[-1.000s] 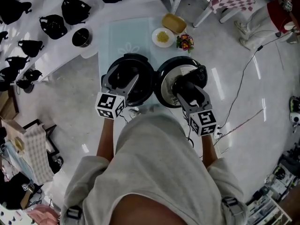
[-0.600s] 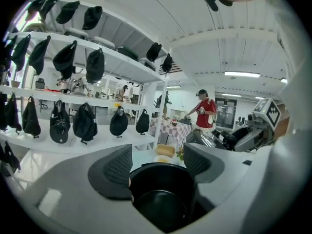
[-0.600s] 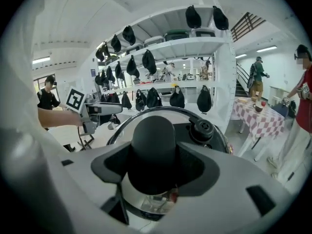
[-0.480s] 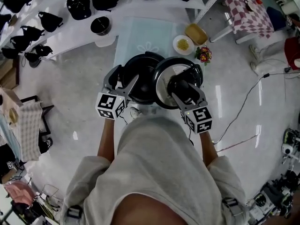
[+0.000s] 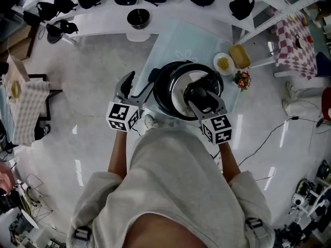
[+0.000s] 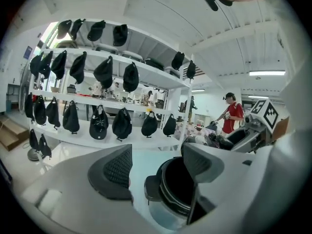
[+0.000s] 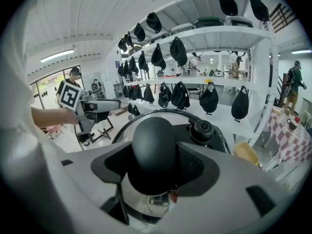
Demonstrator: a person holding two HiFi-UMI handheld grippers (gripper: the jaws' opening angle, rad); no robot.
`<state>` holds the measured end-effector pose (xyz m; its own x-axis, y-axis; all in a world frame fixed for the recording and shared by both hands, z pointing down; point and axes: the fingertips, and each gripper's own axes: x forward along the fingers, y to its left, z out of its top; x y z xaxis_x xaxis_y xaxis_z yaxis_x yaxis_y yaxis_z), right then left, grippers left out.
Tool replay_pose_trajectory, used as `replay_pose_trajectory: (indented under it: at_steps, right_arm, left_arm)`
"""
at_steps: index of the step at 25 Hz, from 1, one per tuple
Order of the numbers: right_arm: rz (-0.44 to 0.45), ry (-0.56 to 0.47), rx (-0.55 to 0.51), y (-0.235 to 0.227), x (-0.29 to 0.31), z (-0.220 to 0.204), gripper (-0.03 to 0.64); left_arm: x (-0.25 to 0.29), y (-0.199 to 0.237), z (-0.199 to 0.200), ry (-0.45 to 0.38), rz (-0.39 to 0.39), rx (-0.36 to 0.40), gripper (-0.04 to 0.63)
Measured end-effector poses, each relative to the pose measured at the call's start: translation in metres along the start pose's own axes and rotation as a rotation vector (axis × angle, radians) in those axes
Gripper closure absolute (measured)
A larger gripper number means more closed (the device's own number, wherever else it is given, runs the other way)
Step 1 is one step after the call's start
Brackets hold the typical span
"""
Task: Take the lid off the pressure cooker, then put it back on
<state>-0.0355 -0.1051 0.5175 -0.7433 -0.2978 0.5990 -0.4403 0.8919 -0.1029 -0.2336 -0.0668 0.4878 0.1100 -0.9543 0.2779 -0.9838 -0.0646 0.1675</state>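
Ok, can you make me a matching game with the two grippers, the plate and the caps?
Things:
1. left gripper
2. right gripper
3. white plate
4. black caps

States:
A. hanging from the white shelves
B. shut on the black knob of the lid
C. open, nothing between its jaws
D. holding yellow food, near the flowers

Pairs: 1-C, 2-B, 3-D, 4-A.

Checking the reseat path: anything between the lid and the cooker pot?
Nothing visible. The right gripper has its jaws shut on the knob of the lid, held over the pot. The left gripper is open beside the pot's left side, not over the opening.
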Motion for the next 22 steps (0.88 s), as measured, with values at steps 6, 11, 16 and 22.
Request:
replay_pose_trajectory:
  at_steps: [6,11,16,22]
  right_arm:
    - [0.022,0.064,0.011,0.009,0.025,0.003,0.345]
    - [0.039,0.118,-0.028,0.019,0.039,0.002,0.345]
    - [0.075,0.191,-0.034,0.027,0.054,-0.002,0.345]
    - [0.126,0.305,-0.014,0.027,0.066,-0.005,0.345]
  left_arm:
    - [-0.023,0.024,-0.002,-0.013,0.06,-0.023,0.267]
    - [-0.029,0.031,-0.002,-0.02,0.062,-0.027,0.267]
    - [-0.028,0.033,-0.005,-0.018,0.036,-0.023,0.267]
    - [-0.026,0.031,-0.007,-0.007,0.008,-0.022,0.267]
